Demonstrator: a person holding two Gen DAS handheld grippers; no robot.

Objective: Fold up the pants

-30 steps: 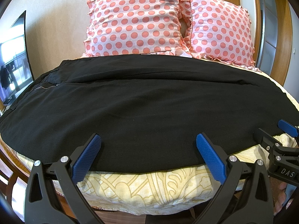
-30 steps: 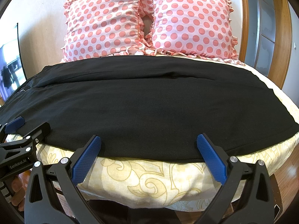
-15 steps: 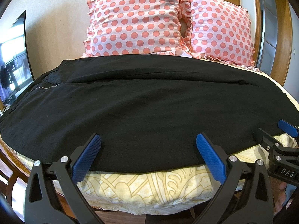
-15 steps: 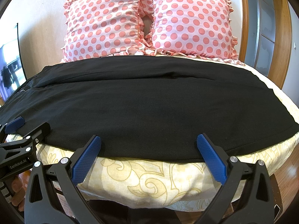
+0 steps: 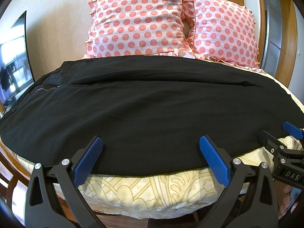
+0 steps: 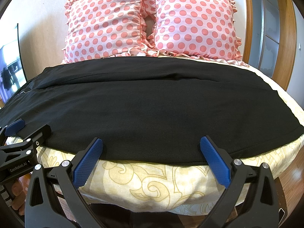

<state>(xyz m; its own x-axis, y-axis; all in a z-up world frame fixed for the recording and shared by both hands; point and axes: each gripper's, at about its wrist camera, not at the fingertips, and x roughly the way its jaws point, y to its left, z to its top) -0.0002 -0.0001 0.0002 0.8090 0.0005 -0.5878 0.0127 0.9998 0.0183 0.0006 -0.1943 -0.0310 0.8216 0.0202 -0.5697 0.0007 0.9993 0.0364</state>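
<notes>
Black pants [image 5: 152,104] lie flat across the bed, waist with a zipper at the left, legs running right; they also show in the right wrist view [image 6: 148,104]. My left gripper [image 5: 151,153] is open and empty, its blue pads just at the pants' near edge. My right gripper [image 6: 152,152] is open and empty at the same near edge, further right. Each gripper shows at the side of the other's view: the right one [image 5: 281,138], the left one [image 6: 28,131].
Two pink polka-dot pillows [image 5: 140,20] [image 6: 191,22] stand at the head of the bed. The yellow patterned bedcover [image 6: 152,180] hangs over the near edge. A TV screen [image 5: 13,57] is at the left, a wooden door frame [image 6: 288,38] at the right.
</notes>
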